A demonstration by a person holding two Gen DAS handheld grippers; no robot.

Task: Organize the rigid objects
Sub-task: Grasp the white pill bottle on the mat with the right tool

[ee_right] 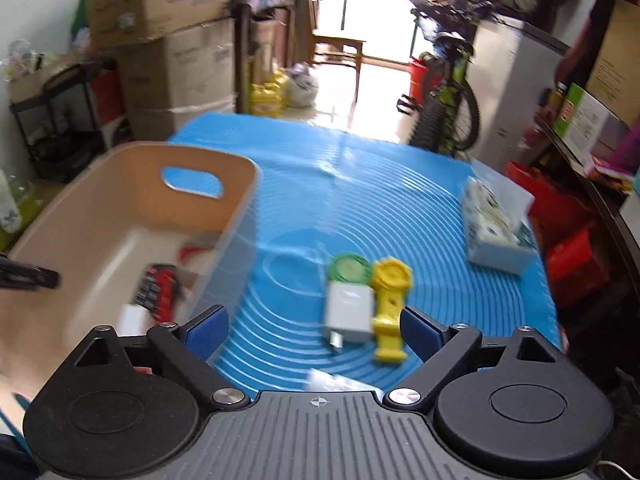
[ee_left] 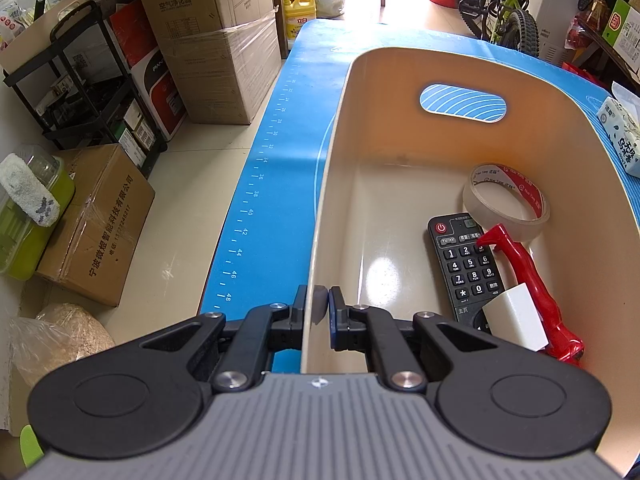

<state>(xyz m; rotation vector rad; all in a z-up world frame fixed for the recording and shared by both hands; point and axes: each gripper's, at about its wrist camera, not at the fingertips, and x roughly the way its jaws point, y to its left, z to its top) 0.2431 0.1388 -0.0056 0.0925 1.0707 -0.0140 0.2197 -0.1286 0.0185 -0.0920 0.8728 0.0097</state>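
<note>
A beige bin (ee_left: 560, 128) stands on the blue mat (ee_left: 296, 128). In it lie a black remote (ee_left: 464, 264), a tape roll (ee_left: 506, 200), a red tool (ee_left: 532, 292) and a white block (ee_left: 516, 320). My left gripper (ee_left: 323, 308) is shut on the bin's left wall near its rim. In the right wrist view the bin (ee_right: 224, 216) is at the left. My right gripper (ee_right: 312, 332) is open and empty above the mat (ee_right: 400, 208). A white charger (ee_right: 348, 312), a yellow tool (ee_right: 390, 308) and a green lid (ee_right: 350, 268) lie between its fingers, a little ahead.
A tissue pack (ee_right: 496, 228) lies on the mat's right side, also in the left wrist view (ee_left: 622, 136). A small white item (ee_right: 332, 382) lies near the right gripper's base. Cardboard boxes (ee_left: 216, 40), a black cart (ee_left: 84, 80) and a bicycle (ee_right: 448, 96) stand around the table.
</note>
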